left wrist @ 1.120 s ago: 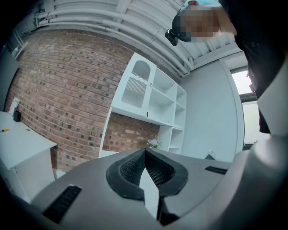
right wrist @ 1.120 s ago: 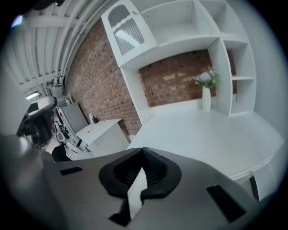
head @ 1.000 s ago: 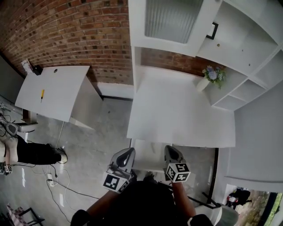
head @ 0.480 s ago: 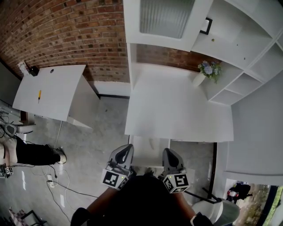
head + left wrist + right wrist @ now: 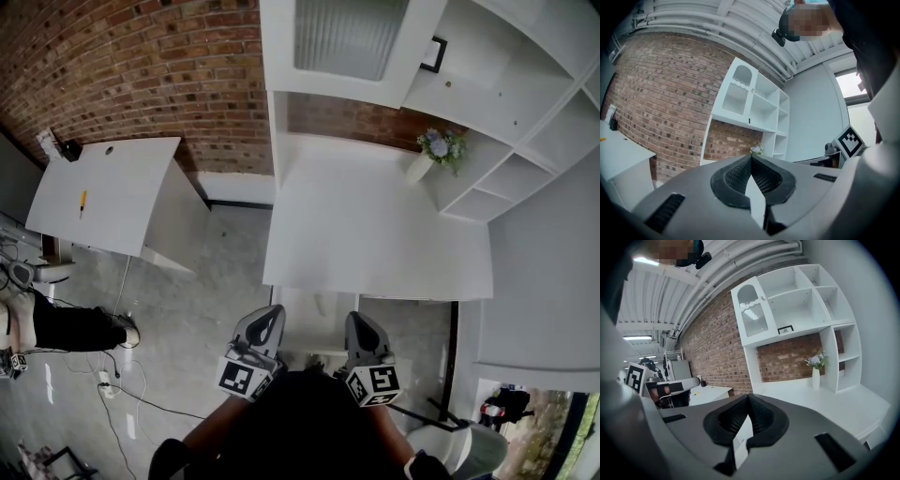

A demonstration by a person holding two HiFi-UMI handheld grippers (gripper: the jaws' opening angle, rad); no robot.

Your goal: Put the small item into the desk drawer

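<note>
i can't pick out the small item with any certainty in any view. the nearest hint is a faint pale mark on the drawer [image 5: 309, 328], too small to tell what it is. in the head view the drawer shows as a plain white panel jutting out from under the front edge of the table [image 5: 375, 234].

the only print i see is the black-and-white square pattern on the marker cubes [image 5: 242, 382], which carries no letters. a small black-framed picture [image 5: 785, 329] stands in the white shelf unit [image 5: 806, 301], and whatever is printed on it is too small to read.

the left gripper [image 5: 751, 157] has its jaws closed, the ribbed pads meeting at the tips with nothing gripped. only a sliver of white background shows below the tips. the right gripper [image 5: 748, 395] looks the same: jaws together, empty. in the head view the two grippers sit just short of the table's front edge, one at each side of the drawer, pointing toward the brick wall [image 5: 141, 75]. a vase of flowers [image 5: 815, 371] stands at the far right of the table, well apart from both sets of jaws.
</note>
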